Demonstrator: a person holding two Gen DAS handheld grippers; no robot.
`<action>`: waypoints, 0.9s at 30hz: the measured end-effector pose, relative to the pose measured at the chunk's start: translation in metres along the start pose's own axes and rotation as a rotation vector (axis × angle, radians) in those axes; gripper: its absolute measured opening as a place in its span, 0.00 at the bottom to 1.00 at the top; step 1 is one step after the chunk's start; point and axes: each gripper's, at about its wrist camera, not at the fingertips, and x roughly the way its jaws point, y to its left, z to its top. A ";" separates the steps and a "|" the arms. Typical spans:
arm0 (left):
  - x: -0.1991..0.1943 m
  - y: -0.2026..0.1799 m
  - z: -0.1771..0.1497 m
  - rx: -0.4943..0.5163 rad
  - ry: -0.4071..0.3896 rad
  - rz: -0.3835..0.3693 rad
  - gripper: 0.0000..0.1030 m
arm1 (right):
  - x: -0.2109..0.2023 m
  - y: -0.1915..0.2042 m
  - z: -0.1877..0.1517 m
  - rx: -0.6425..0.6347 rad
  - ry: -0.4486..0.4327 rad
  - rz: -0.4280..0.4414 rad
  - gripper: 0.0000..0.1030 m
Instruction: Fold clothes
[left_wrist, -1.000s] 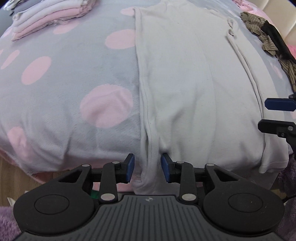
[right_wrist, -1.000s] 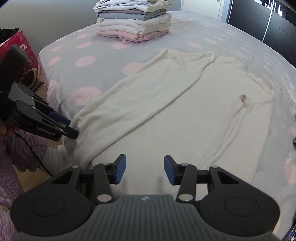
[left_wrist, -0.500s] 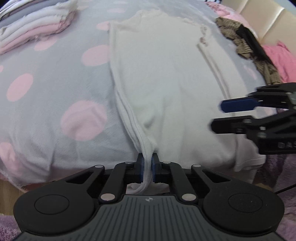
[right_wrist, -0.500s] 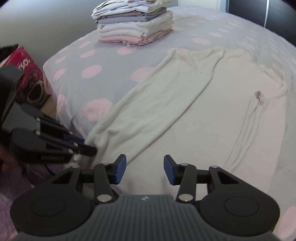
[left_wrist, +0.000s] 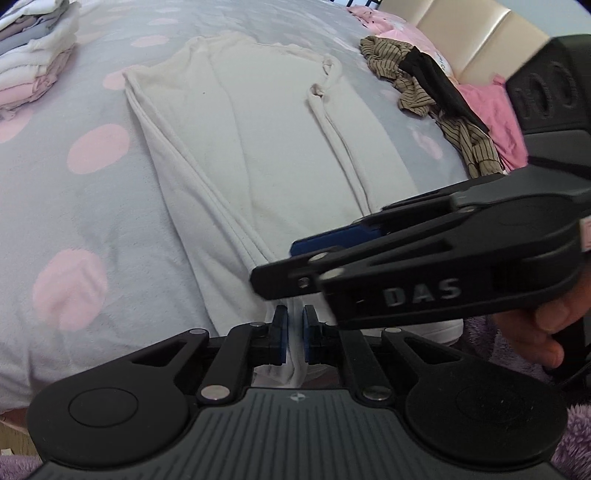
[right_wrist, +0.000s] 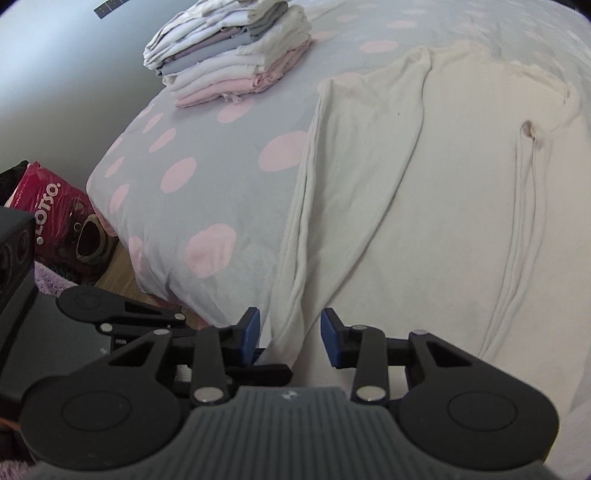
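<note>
- Since a second ago my left gripper has pinched its jaws onto the near hem of the cream garment, and my right gripper has swung in from 3 o'clock to just beside it.
- That gives me one corner; I judge the fold can start once the right also bites.
- Right jaws stand partway apart and are closing, with a fold of the hem between them, the pads not yet pressing.
- Both grippers tilt steeply down over the bed edge; a hand shows at 4 o'clock.
- Garment lies flat on the bed, running toward 12 o'clock; folded stack sits at 11 o'clock.
</note>
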 end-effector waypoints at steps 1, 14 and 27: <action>0.000 -0.001 0.001 0.004 -0.001 0.001 0.05 | 0.004 -0.001 0.000 0.010 0.014 -0.001 0.36; -0.009 0.010 0.022 0.033 0.145 -0.009 0.25 | 0.014 -0.010 -0.003 0.050 0.055 0.024 0.11; -0.025 0.081 0.105 -0.008 0.105 0.079 0.50 | 0.016 -0.009 0.000 0.016 0.072 0.049 0.11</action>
